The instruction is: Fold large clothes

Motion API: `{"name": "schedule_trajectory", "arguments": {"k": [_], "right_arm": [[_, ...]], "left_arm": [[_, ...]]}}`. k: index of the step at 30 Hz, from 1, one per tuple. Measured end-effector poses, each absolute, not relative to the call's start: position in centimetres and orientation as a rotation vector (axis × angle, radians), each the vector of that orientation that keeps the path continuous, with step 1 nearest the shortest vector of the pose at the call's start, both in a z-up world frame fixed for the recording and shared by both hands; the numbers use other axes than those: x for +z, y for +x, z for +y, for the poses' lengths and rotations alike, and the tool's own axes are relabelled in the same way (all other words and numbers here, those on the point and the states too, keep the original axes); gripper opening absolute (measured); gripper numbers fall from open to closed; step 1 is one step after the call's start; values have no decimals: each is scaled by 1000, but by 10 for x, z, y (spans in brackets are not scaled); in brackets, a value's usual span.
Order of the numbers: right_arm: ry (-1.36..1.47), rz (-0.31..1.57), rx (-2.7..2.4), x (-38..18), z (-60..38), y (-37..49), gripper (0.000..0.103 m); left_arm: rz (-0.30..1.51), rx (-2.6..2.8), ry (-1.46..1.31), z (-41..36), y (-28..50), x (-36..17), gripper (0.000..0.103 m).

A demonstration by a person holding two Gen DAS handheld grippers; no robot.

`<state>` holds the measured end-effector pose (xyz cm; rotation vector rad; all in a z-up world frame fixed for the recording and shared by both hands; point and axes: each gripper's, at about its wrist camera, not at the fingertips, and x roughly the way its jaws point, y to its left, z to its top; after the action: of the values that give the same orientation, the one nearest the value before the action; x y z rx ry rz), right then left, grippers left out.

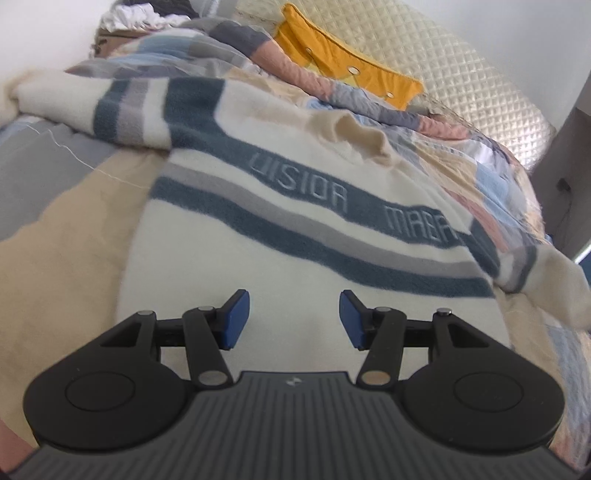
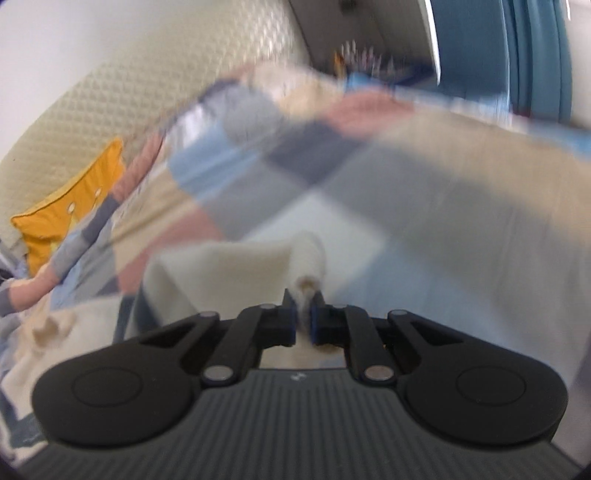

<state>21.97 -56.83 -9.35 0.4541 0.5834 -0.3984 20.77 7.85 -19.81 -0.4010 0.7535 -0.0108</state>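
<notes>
A cream sweater point(image 1: 258, 236) with teal and grey stripes and raised lettering lies spread on the bed, one sleeve point(image 1: 122, 110) stretched to the upper left. My left gripper point(image 1: 294, 319) hovers over its lower body, blue pads apart, nothing between them. In the blurred right wrist view my right gripper point(image 2: 303, 314) is shut on a cream sleeve cuff point(image 2: 309, 258) of the sweater, which bunches up just ahead of the pads. The rest of the sweater point(image 2: 207, 273) trails off to the left there.
A patchwork quilt point(image 1: 461, 162) in blue, pink, grey and beige covers the bed. An orange cushion point(image 1: 343, 59) leans on the cream quilted headboard point(image 1: 461, 74). A pile of clothes point(image 1: 147, 14) sits at the far left. Blue curtains point(image 2: 480, 48) hang beyond the bed.
</notes>
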Motion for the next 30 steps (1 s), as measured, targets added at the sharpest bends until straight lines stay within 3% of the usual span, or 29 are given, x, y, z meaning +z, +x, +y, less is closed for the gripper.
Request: {"name": "schedule_trajectory", "arguments": {"k": [7, 23, 30], "right_arm": [[303, 554, -473, -47, -622, 236, 9], [349, 780, -522, -212, -662, 243, 10], [343, 759, -562, -204, -653, 237, 19]], "left_arm": [[770, -71, -384, 61, 211, -203, 60], [816, -84, -337, 55, 234, -192, 62], [816, -114, -310, 47, 235, -190, 62]]}}
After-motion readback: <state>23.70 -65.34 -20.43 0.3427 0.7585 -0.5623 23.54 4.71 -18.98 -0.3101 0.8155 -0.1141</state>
